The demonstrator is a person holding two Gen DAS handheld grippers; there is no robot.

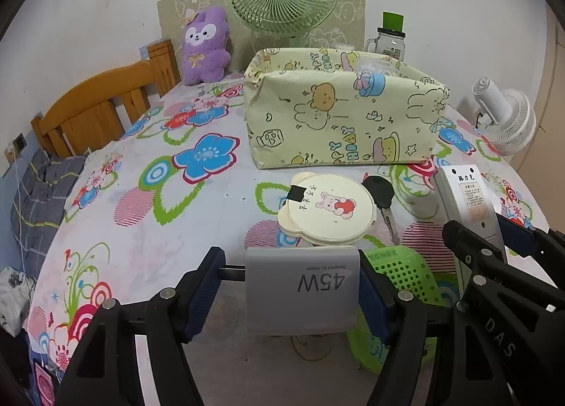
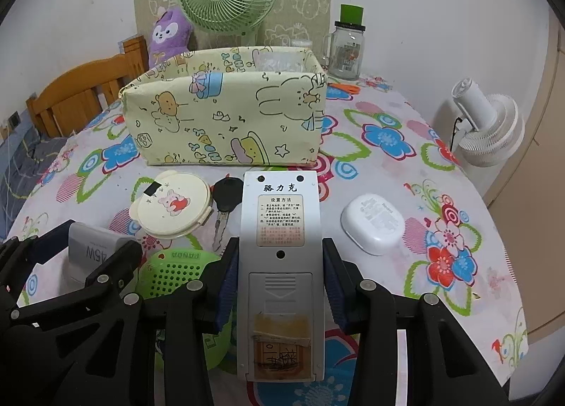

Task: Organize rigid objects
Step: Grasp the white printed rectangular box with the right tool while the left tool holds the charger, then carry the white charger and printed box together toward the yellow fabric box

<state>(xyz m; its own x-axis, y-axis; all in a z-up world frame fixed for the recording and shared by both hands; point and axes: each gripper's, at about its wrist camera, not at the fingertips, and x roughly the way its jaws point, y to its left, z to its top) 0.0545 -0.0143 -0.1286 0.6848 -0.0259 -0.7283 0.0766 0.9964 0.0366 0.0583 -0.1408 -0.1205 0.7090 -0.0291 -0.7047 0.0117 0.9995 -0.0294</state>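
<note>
Left gripper (image 1: 289, 286) clamped on charger (image 1: 303, 291), right gripper (image 2: 279, 286) on remote (image 2: 280, 229); lift both clear, release over bin (image 2: 226, 120) at 12 o'clock.

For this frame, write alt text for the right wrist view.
The right gripper clamps a grey remote control, back up, facing a cartoon-print fabric bin on a floral tablecloth. A round case, key and white case lie between.

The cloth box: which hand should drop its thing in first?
Probably right. The right gripper holds the remote pointing straight at the cloth box. The left gripper holds the charger, and the box sits off to its right.
</note>
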